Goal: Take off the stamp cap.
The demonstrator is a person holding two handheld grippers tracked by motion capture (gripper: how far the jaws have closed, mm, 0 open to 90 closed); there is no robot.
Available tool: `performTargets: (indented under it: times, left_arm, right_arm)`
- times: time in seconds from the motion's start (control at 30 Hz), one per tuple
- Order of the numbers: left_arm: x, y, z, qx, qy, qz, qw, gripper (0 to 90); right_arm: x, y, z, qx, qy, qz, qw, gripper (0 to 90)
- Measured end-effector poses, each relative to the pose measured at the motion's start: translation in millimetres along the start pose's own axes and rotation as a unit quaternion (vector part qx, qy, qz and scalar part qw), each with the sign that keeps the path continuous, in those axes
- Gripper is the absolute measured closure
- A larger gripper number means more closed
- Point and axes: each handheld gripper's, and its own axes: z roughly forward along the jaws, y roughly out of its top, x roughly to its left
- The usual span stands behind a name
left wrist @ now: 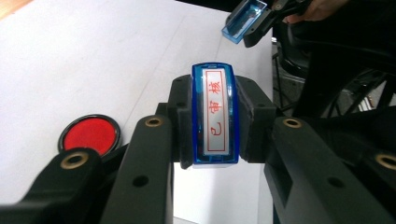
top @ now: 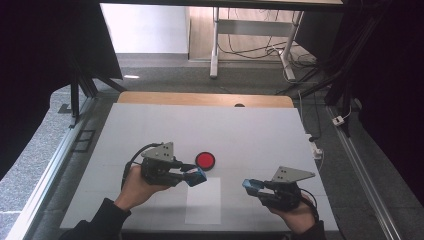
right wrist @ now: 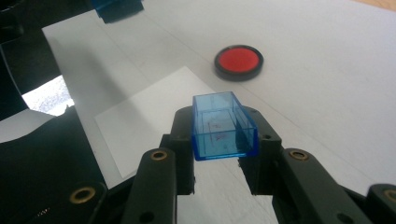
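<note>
My left gripper point(top: 196, 176) is shut on a blue stamp point(left wrist: 215, 114) whose white label carries red characters. It hovers just left of a white sheet of paper point(top: 203, 200). My right gripper point(top: 251, 186) is shut on the stamp's clear blue cap point(right wrist: 223, 126) and is held to the right of the sheet. In the left gripper view the cap point(left wrist: 243, 21) shows at the top, off the stamp. A round red ink pad point(top: 205, 160) in a black case lies on the table beyond the paper, close to the stamp.
A pale grey mat point(top: 150, 130) covers the table, with a wooden edge point(top: 205, 99) at the far side. Black frame legs and cables stand on the floor at both sides and behind.
</note>
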Motion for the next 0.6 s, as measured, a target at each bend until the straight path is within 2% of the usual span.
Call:
performTargets:
  times: [0.3, 0.6]
  left_arm:
    - [4.4, -2.2, -2.4, -0.001, 0.028, -0.021, 0.9994, 70.2]
    - [10.4, -5.1, -1.9, 0.008, 0.059, -0.048, 0.9971, 70.1]
  right_arm:
    - [-7.5, -13.7, -15.6, 0.005, -0.039, 0.02, 0.999, 68.6]
    - [-13.7, -27.0, -29.4, 0.005, -0.057, 0.042, 0.9975, 68.5]
